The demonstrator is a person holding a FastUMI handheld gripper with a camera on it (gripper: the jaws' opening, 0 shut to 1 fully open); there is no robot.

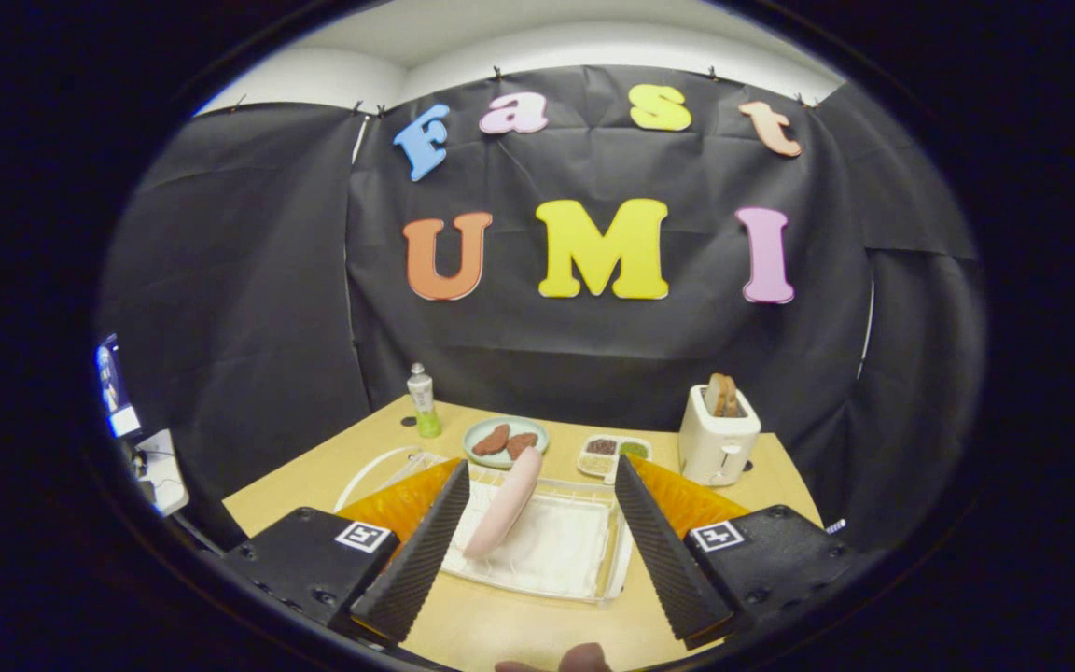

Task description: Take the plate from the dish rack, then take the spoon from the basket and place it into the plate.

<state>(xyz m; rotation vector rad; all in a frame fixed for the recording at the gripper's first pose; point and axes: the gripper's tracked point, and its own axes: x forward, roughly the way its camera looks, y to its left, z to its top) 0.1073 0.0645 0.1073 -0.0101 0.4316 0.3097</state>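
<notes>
Gripper (537, 509): two black ribbed wedge-shaped fingers (418, 551) spread wide apart, gripping nothing. Each finger base carries a small square black-and-white marker tag (365, 536); no readable writing on them.

Between the fingers, on the pale wooden table (519, 625): a clear, square, shallow plastic plate (556, 551) with a glossy raised rim. A pale pink, smooth plastic spoon (507, 502) lies in it, handle slanting away toward the far edge, nearer the left finger.

Beyond the fingers: a round pale green plate (505, 441) holding two brown oval pieces; a small clear bottle with green liquid (423, 401), label too small to read; a clear divided tray (614, 455) with dark and green contents; a cream toaster (718, 434) with brown toast upright in its slot.

A fingertip (584, 658) shows at the near table edge.
</notes>
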